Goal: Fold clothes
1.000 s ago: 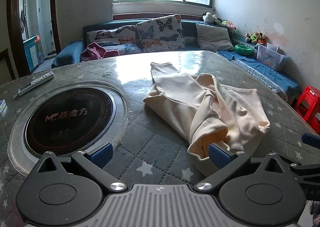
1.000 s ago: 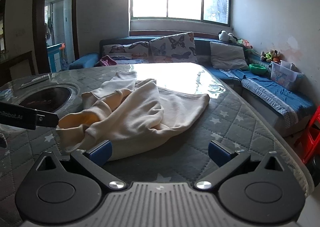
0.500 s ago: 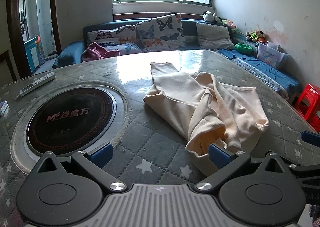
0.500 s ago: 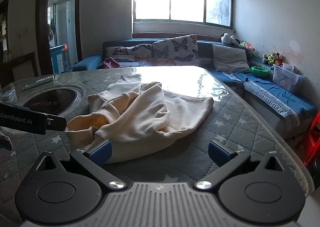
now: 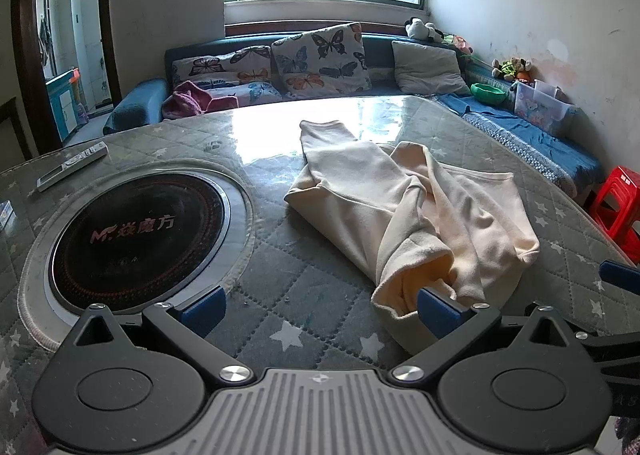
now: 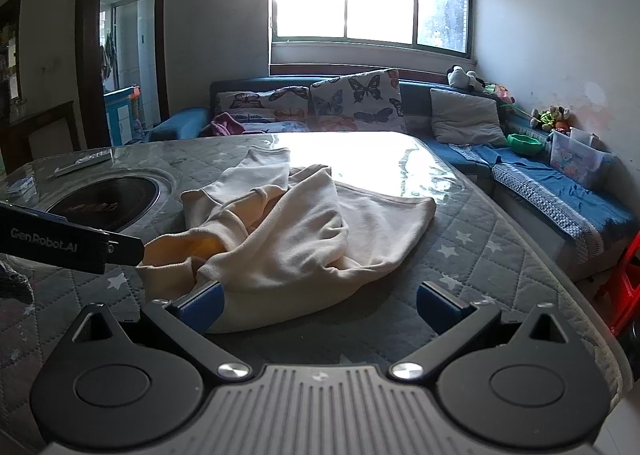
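A cream sweatshirt (image 5: 404, 211) lies crumpled on the round quilted table (image 5: 280, 283), one sleeve stretched toward the window. It also shows in the right wrist view (image 6: 304, 231). My left gripper (image 5: 320, 311) is open and empty, low over the table, its right finger at the garment's near edge. My right gripper (image 6: 320, 305) is open and empty, its left finger at the garment's near hem. The left gripper's body (image 6: 68, 243) shows at the left of the right wrist view.
A round black hotplate (image 5: 132, 231) is set into the table at the left. A remote (image 5: 72, 171) lies at the far left. A blue sofa with butterfly cushions (image 5: 316, 59) stands behind. A red stool (image 5: 618, 207) stands at the right.
Both grippers have risen and drawn back slightly; the sweatshirt sits a little lower and farther in both views. It has not moved on the table.
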Demonstrator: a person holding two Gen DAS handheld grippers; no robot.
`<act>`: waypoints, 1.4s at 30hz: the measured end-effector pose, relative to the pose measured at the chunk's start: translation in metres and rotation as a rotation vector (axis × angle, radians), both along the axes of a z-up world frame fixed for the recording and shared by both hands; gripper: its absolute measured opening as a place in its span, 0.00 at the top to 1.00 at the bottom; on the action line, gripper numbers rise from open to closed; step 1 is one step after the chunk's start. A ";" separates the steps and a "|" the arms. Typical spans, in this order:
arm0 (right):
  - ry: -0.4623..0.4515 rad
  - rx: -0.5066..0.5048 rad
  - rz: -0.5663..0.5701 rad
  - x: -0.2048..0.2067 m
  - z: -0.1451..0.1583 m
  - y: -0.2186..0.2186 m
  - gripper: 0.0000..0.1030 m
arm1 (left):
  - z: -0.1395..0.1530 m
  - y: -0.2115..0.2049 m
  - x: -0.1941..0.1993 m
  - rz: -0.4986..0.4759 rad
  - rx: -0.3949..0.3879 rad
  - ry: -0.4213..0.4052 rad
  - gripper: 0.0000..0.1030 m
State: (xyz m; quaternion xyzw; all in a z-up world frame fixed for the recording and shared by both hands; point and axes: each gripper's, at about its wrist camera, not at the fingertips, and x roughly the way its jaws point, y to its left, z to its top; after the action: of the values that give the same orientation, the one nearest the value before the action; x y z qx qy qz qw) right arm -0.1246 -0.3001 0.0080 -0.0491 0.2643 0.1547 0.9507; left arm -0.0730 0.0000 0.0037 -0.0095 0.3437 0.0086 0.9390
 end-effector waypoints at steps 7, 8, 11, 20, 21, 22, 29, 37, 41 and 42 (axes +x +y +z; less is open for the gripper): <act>0.007 0.002 0.002 0.007 0.001 0.003 0.00 | 0.002 0.000 0.008 0.000 -0.001 0.004 0.00; 0.008 0.003 0.002 0.008 0.001 0.003 0.00 | 0.003 0.000 0.009 0.000 0.000 0.005 0.00; 0.013 0.003 0.003 0.012 0.001 0.004 0.00 | 0.004 0.001 0.013 0.001 0.000 0.006 0.00; 0.026 0.001 0.008 0.026 0.002 0.007 0.00 | 0.007 0.001 0.029 -0.004 0.001 0.013 0.00; 0.027 0.001 0.008 0.028 0.002 0.007 0.00 | 0.007 0.000 0.032 -0.006 0.002 0.014 0.00; 0.029 0.000 0.009 0.030 0.002 0.007 0.00 | 0.008 0.000 0.034 -0.007 0.003 0.014 0.00; 0.034 -0.005 0.013 0.046 0.003 0.008 0.00 | 0.014 -0.009 0.055 -0.039 0.022 0.007 0.00; 0.049 -0.007 0.005 0.069 0.002 0.002 0.00 | 0.016 -0.026 0.086 -0.095 0.048 -0.003 0.00; 0.059 -0.010 0.002 0.081 0.001 -0.003 0.00 | 0.010 -0.035 0.102 -0.130 0.056 0.012 0.00; 0.064 -0.012 -0.001 0.085 0.001 -0.005 0.00 | 0.008 -0.037 0.106 -0.140 0.058 0.017 0.00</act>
State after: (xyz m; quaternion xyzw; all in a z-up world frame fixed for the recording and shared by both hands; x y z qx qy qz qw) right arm -0.0395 -0.3051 0.0091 -0.0497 0.2953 0.1541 0.9416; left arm 0.0326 -0.0371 0.0117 0.0417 0.3509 -0.0469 0.9343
